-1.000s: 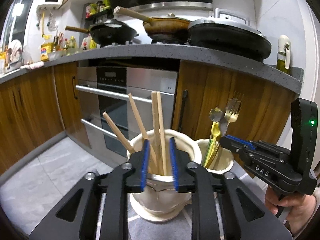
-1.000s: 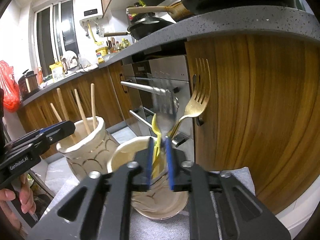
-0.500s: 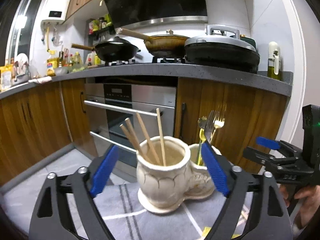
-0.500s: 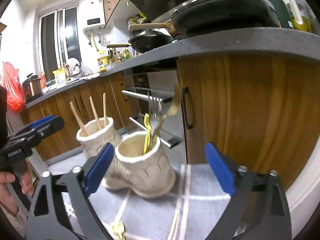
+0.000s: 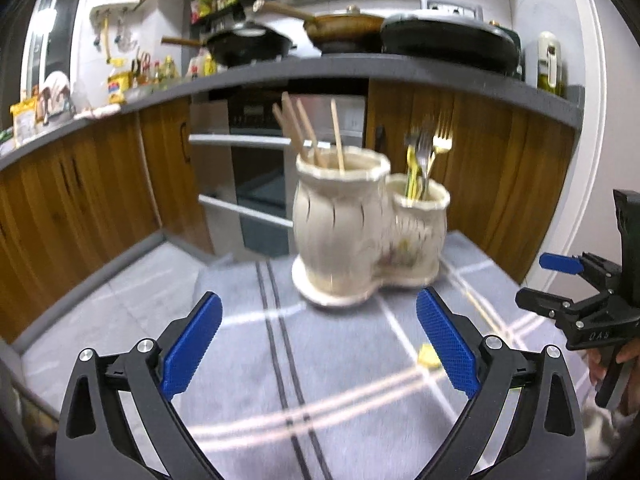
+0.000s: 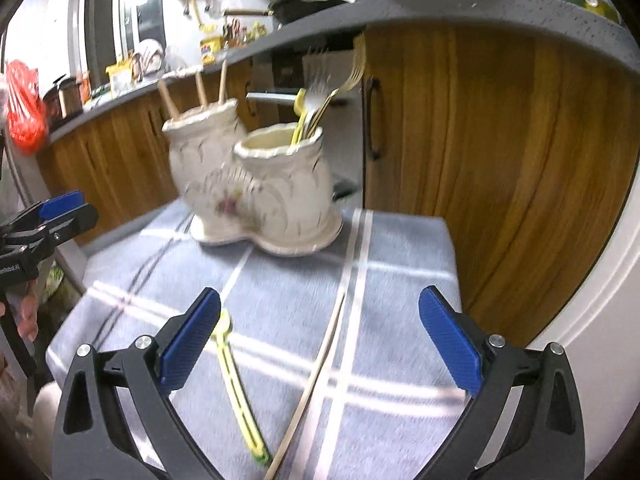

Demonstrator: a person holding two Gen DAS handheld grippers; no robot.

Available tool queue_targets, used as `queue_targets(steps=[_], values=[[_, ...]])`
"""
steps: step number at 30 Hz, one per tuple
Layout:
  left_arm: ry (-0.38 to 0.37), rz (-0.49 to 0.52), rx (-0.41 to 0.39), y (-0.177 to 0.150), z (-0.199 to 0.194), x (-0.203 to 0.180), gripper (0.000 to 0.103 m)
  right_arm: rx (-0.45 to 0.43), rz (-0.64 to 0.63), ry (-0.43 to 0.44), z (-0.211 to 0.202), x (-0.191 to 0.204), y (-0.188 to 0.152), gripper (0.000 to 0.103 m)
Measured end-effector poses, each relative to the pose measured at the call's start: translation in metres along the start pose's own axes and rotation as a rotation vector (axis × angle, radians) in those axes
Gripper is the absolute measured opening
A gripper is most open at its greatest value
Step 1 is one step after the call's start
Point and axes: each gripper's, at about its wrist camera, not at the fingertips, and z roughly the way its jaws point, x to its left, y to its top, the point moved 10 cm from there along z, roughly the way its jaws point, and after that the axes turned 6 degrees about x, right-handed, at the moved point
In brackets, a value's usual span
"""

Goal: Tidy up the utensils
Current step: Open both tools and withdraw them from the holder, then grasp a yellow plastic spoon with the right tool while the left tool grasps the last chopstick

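A cream ceramic double holder stands on a blue-grey checked cloth. Its taller pot holds wooden chopsticks; its shorter pot holds forks and a yellow utensil. The holder also shows in the right wrist view. A yellow utensil and a pale chopstick lie loose on the cloth between my right gripper's fingers. My left gripper is open and empty, back from the holder. My right gripper is open and empty above the loose pieces.
Wooden cabinets and an oven stand behind the table. The cloth's right edge drops off near a white door frame. A small yellow piece lies on the cloth by my left gripper's right finger.
Both grippers let go of the utensils in the pots, opened wide and pulled back from the holder. The loose yellow utensil and chopstick have come into the right wrist view.
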Motion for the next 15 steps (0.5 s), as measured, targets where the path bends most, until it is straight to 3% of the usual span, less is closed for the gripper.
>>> queue_targets(steps=[6,15], values=[[0.0,0.009,0.059,-0.031,-0.003,-0.002,0.097,0.069,-0.049,0.012,0.007,0.019,-0.024,0.098],[-0.019,-0.03,0.073,-0.041,-0.012,0.002,0.097,0.132,-0.148,0.017,0.015,0.05,-0.04,0.094]])
